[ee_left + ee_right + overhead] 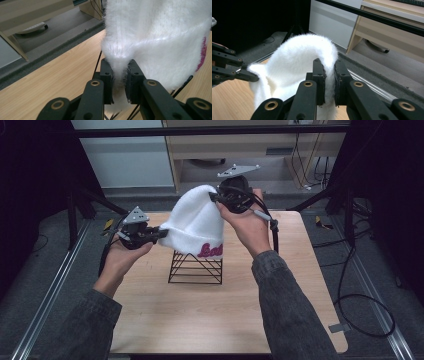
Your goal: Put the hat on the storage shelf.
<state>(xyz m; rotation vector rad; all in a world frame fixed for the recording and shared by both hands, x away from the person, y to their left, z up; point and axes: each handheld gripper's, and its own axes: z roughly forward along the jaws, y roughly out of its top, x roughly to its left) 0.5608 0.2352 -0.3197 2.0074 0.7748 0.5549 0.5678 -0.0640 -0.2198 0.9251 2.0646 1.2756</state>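
Note:
A fuzzy white knit hat with pink lettering on its cuff hangs in the air over a black wire stand at the middle of the wooden table. My left gripper is shut on the cuff's left corner; in the left gripper view the fabric is pinched between the pads of the left gripper. My right gripper is shut on the hat's top at the right. In the right gripper view the white knit is squeezed in the right gripper, with the left gripper farther off.
Cables trail over the floor to the right of the table. A pale wooden cabinet stands behind it, and metal rails run along both sides. Bare wood lies in front of the stand.

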